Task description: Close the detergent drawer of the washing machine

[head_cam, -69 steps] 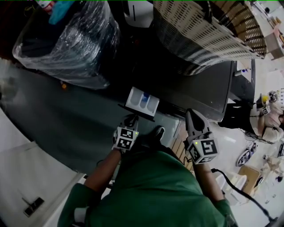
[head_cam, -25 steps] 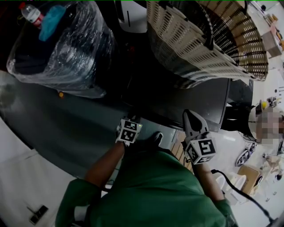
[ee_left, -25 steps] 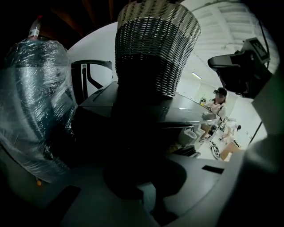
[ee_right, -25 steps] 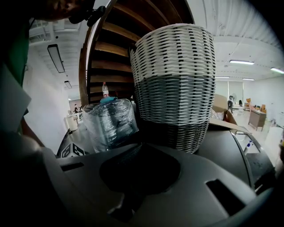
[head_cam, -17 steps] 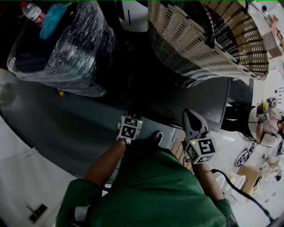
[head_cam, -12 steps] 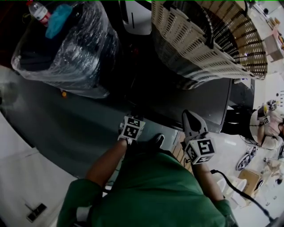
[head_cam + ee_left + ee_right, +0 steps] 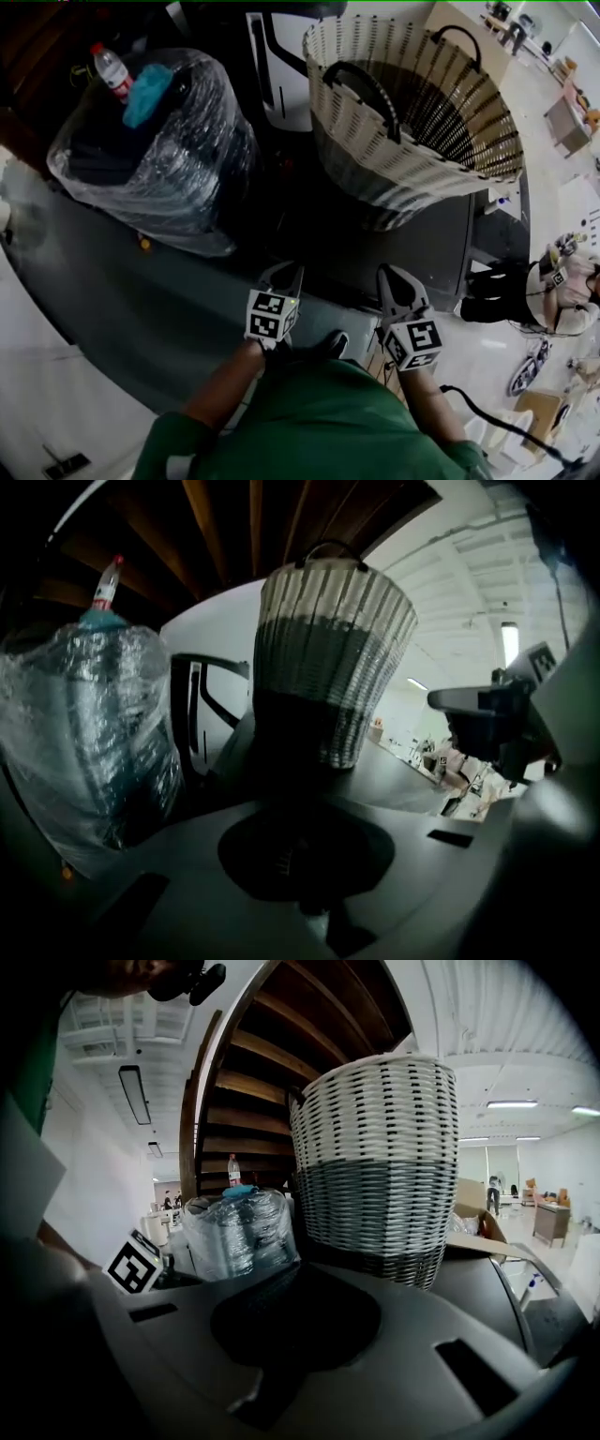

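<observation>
The washing machine (image 7: 445, 248) is dark grey, and its top runs across the middle of the head view. No white detergent drawer sticks out of its front edge; the front by my left gripper (image 7: 284, 274) looks flush. That gripper is shut and empty, with its tips at the machine's edge. My right gripper (image 7: 391, 278) is also shut and empty, a hand's width to the right at the same edge. In the left gripper view the left gripper (image 7: 309, 841) has its jaws together, and in the right gripper view so does the right gripper (image 7: 295, 1312).
A woven laundry basket (image 7: 412, 122) with dark handles stands on the machine at the right. A bag wrapped in clear plastic (image 7: 159, 150), with a bottle (image 7: 112, 67) on it, sits on the left. A person (image 7: 562, 281) is at the far right.
The white drawer stood open 2.8 s ago. My left gripper pushed against it and it went in. The left gripper has since drawn back a little; the head view has tilted up.
</observation>
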